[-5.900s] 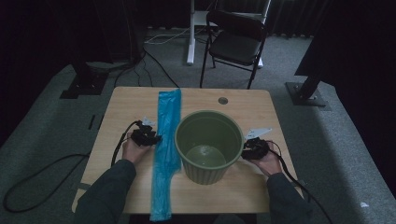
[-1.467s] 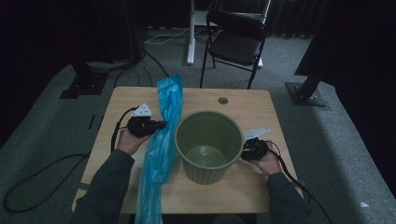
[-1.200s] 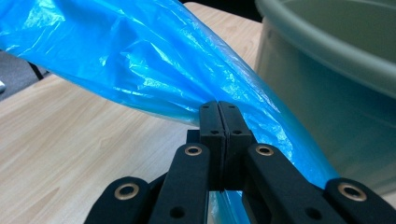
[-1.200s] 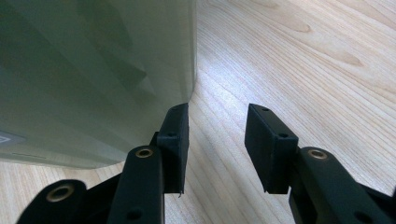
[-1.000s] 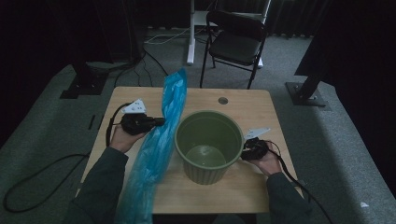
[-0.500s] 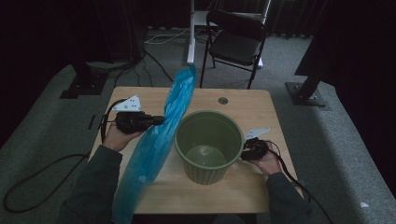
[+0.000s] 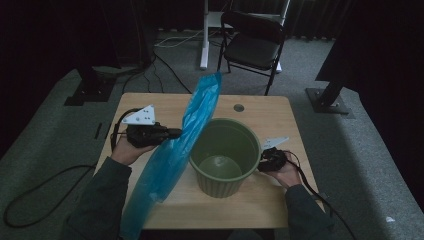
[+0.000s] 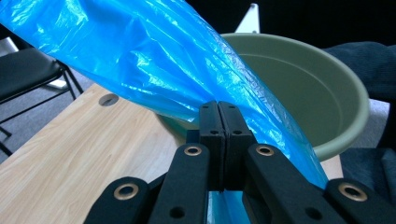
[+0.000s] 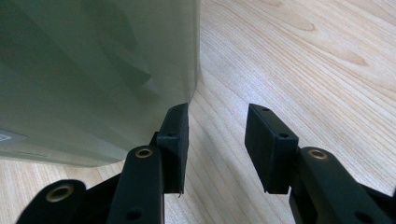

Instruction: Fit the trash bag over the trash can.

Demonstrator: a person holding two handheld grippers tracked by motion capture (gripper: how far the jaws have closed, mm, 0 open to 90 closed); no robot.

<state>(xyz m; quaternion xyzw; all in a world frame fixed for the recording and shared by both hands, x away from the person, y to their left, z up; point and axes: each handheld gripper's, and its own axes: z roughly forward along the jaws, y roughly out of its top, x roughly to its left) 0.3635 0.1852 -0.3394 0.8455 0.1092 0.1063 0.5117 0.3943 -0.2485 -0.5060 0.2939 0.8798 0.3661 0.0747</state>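
In the high view nothing carries writing that can be read. The left gripper holds a long blue plastic bag above the tabletop, just left of a green bucket. The bag slants from its upper end over the far half of the tabletop down past the near edge, where its lower end is cut off by the frame (the room around is too dark to make out much beyond a folding chair). The right gripper sits low at the bucket's right side; from here I cannot tell how its jaws stand.

In the left gripper view the jaws are pressed together on the bag, pinching a fold of the plastic at their tips. The bag hides part of the bucket's rim behind it.

In the right gripper view the jaws are spread and hold nothing. The left jaw lies right against the bucket's outer wall, at its lower corner, and bare wood shows between the jaws. A pale label at the wall's left edge is cut off and unreadable.
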